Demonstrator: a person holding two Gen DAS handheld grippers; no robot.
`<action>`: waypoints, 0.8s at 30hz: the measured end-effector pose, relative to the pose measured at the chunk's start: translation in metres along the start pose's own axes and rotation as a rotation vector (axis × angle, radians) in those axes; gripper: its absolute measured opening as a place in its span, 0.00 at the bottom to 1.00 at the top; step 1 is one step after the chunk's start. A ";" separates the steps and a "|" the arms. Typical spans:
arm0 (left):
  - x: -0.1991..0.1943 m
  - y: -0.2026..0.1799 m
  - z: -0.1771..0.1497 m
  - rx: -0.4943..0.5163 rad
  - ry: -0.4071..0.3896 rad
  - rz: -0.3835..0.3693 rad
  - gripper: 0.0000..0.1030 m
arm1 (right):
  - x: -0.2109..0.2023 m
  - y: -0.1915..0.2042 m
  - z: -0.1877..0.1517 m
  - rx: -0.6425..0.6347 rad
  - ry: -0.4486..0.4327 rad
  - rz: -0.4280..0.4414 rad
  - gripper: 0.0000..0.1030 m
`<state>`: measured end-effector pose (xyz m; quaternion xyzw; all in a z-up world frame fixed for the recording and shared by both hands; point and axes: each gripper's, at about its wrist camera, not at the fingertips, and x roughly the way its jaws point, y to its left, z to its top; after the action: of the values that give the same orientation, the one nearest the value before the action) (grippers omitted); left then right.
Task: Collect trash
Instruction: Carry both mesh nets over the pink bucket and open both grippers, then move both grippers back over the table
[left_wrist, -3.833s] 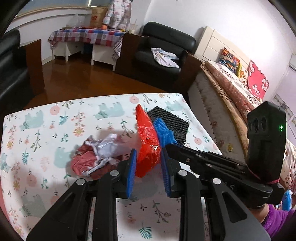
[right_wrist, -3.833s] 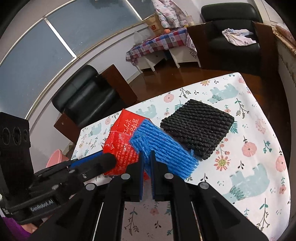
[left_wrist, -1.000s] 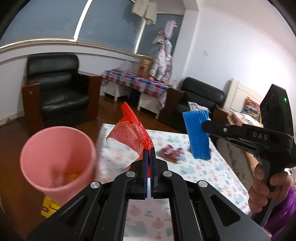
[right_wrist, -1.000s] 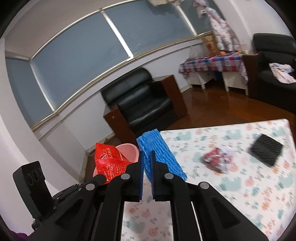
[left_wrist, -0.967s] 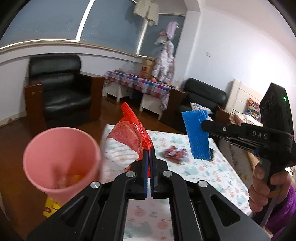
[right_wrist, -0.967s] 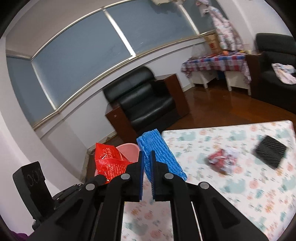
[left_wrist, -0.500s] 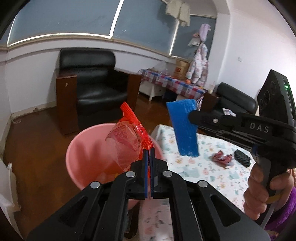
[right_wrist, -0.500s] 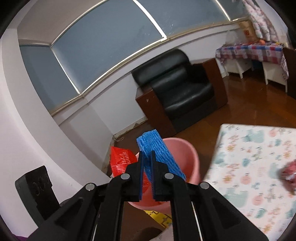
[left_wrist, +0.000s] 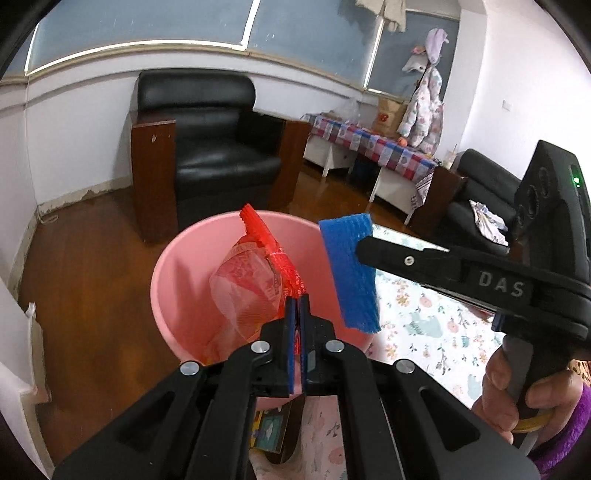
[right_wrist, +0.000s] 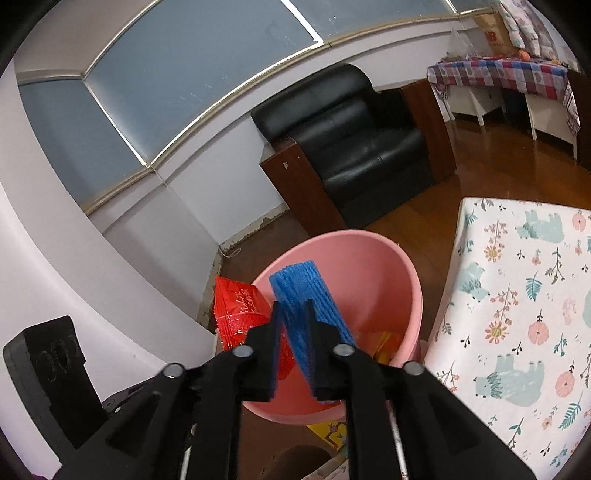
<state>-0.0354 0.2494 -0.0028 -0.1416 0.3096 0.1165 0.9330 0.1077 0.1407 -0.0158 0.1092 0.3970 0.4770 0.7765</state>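
Now we are holding both pieces of trash over the round pink plastic bin, having carried them off the floral-clothed table at the frame's right, so the drop is beginning. Our right gripper is opening, the blue ribbed foam sleeve slackening between its jaws. Our left gripper is pinching the red crinkly snack wrapper tightly at centre frame.

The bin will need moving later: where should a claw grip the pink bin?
Probably the rim of the pink bin, from above, one finger inside the wall and one outside: the top is open, the wall thin, the round body likely too wide to span.
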 end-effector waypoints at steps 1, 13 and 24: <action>0.002 0.002 0.000 -0.006 0.009 0.004 0.01 | 0.000 -0.002 -0.001 0.002 0.007 -0.003 0.25; 0.010 0.016 0.000 -0.067 0.062 0.008 0.31 | -0.008 -0.010 -0.007 0.002 0.023 -0.002 0.37; 0.000 0.009 -0.002 -0.072 0.040 -0.005 0.31 | -0.037 -0.010 -0.017 -0.024 -0.004 -0.034 0.39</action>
<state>-0.0397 0.2575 -0.0063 -0.1781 0.3237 0.1226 0.9211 0.0932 0.1014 -0.0136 0.0940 0.3917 0.4680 0.7866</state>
